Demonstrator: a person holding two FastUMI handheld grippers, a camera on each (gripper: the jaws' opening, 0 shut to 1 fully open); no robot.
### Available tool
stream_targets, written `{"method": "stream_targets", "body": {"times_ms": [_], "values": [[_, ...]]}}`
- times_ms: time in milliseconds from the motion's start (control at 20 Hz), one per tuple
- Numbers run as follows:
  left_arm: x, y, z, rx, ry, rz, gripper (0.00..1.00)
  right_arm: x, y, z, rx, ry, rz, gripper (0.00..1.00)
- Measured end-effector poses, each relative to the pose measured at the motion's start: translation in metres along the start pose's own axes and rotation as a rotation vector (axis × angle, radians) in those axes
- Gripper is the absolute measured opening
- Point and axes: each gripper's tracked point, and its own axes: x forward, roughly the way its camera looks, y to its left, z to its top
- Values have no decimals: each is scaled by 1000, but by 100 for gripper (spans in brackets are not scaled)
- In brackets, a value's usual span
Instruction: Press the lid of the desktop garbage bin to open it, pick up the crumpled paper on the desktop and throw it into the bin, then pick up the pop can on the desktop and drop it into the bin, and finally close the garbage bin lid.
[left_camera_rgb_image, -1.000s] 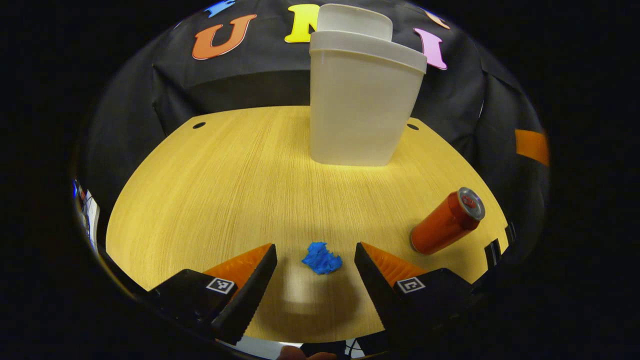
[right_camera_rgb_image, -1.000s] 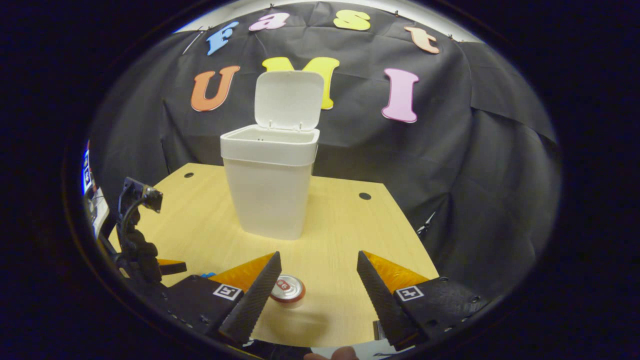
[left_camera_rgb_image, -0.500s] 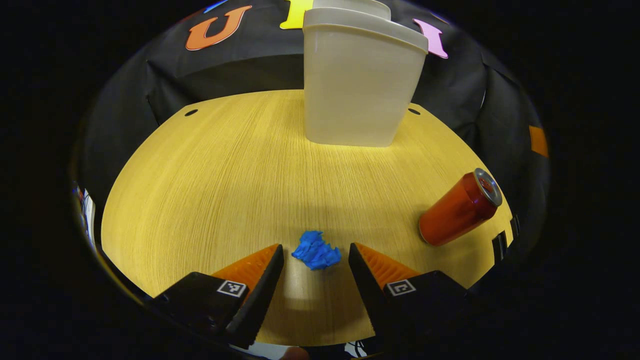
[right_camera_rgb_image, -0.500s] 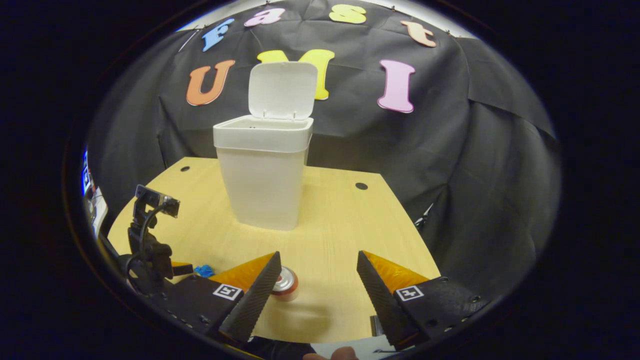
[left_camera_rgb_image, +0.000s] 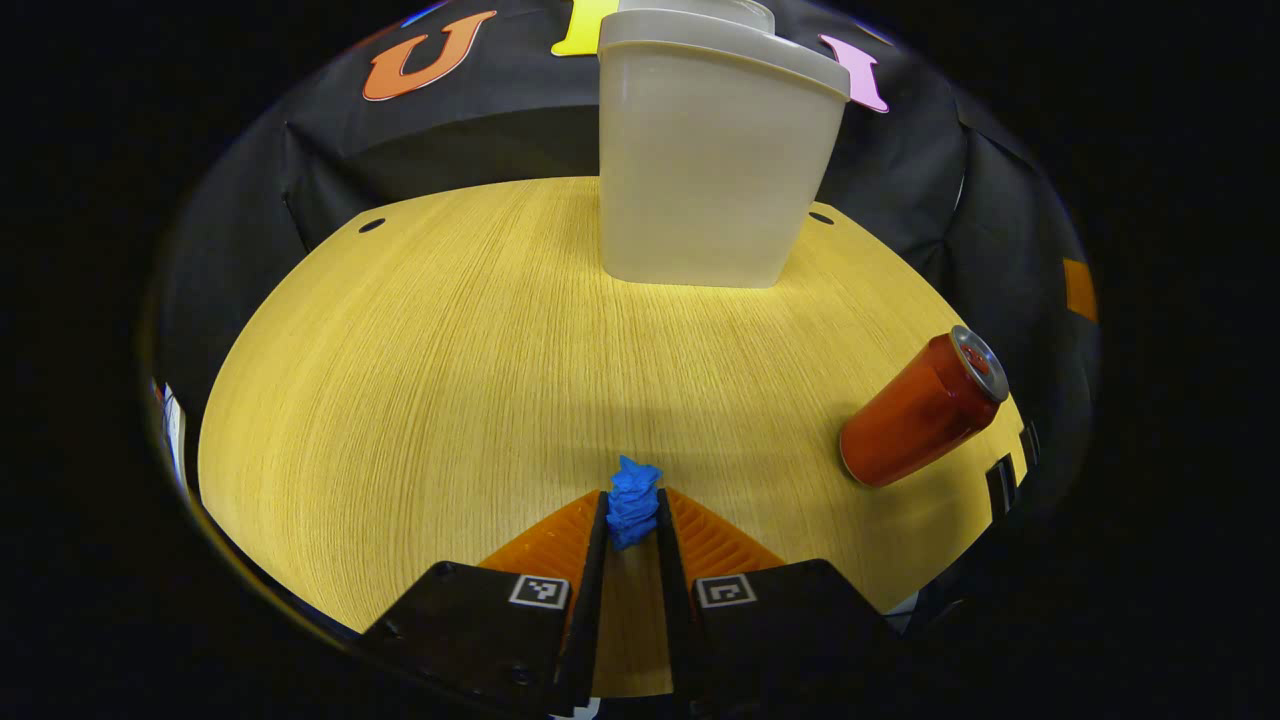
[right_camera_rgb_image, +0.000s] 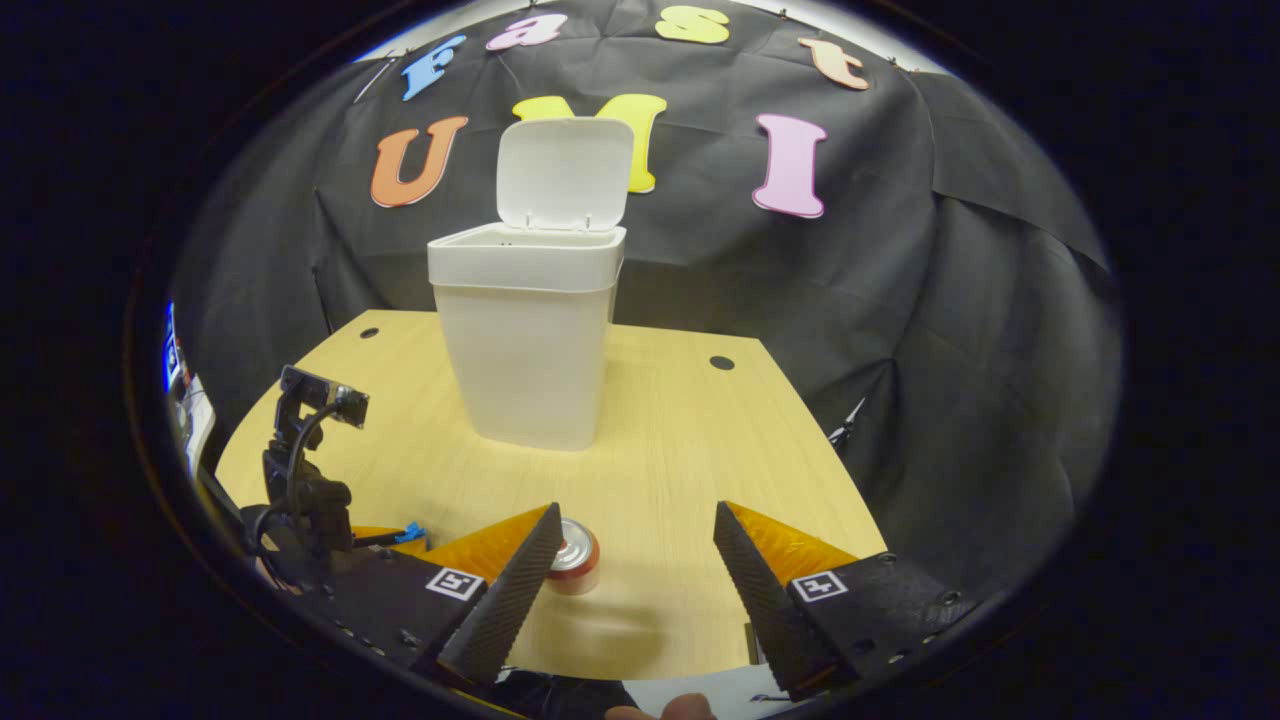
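Blue crumpled paper (left_camera_rgb_image: 633, 500) sits pinched between your left gripper (left_camera_rgb_image: 632, 520) fingers; the open bin (left_camera_rgb_image: 712, 160) stands straight ahead. Your right gripper (right_camera_rgb_image: 635, 565) hangs spread above the pop can (right_camera_rgb_image: 574, 565).

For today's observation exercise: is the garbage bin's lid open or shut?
Open. In the right gripper view the lid stands upright behind the garbage bin, hinged at the back rim, leaving the mouth uncovered.

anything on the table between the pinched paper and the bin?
Nothing: in the left gripper view, bare wooden table runs from the crumpled paper to the bin. The pop can stands off to the side.
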Motion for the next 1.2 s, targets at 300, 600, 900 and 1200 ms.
{"method": "stream_targets", "body": {"times_ms": [300, 600, 900, 1200], "values": [[-16, -5, 22, 22, -71, -15, 24, -7, 5, -4, 19, -6, 10, 95], [-46, -7, 86, 12, -213, -24, 24, -12, 25, -24, 42, 37, 64, 99], [-84, 8, 150, 1, -371, 18, 24, -5, 33, -44, 70, 86, 83, 95], [-119, 10, 184, 16, -507, 45, 23, 15, 49, -76, 55, 154, 123, 96]]}}
